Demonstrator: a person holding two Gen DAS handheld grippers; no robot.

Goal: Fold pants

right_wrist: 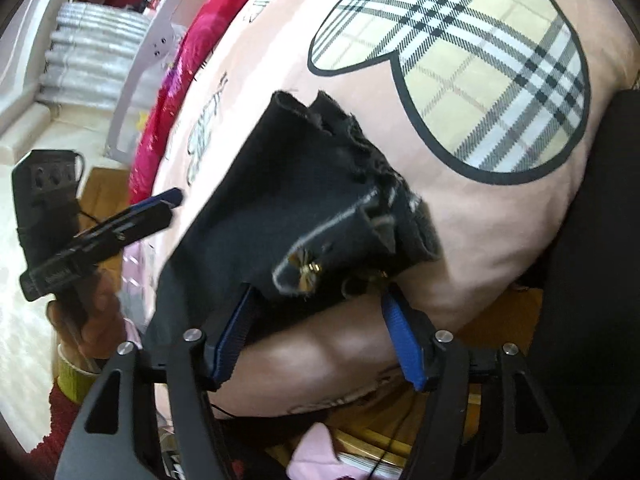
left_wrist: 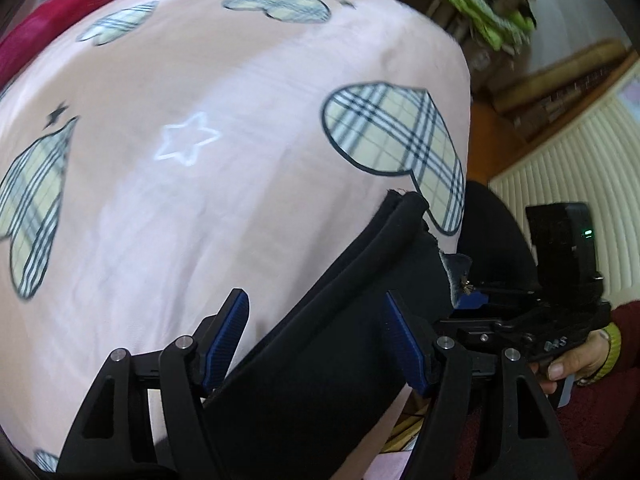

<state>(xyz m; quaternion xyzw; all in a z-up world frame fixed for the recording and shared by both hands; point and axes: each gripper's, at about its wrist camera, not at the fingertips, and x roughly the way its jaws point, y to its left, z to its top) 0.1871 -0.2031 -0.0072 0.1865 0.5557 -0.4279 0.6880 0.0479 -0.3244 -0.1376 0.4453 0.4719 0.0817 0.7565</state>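
Observation:
Black pants (left_wrist: 320,340) lie folded in a narrow bundle on the pink bed sheet (left_wrist: 200,200) near its right edge. My left gripper (left_wrist: 316,320) is open, its blue pads on either side of the bundle, not pressing it. In the right wrist view the pants (right_wrist: 280,208) show a small gold bow (right_wrist: 302,268) and a pale trim. My right gripper (right_wrist: 320,312) is open, its fingers straddling the near end of the pants. The right gripper also shows in the left wrist view (left_wrist: 520,320), and the left gripper in the right wrist view (right_wrist: 160,204).
The sheet has plaid heart prints (left_wrist: 396,132) and stars. A red floral blanket (right_wrist: 176,80) lies along the far side. A white radiator (left_wrist: 580,168) and wooden floor (left_wrist: 484,140) lie beyond the bed edge. Green clothing (left_wrist: 488,12) is piled far off.

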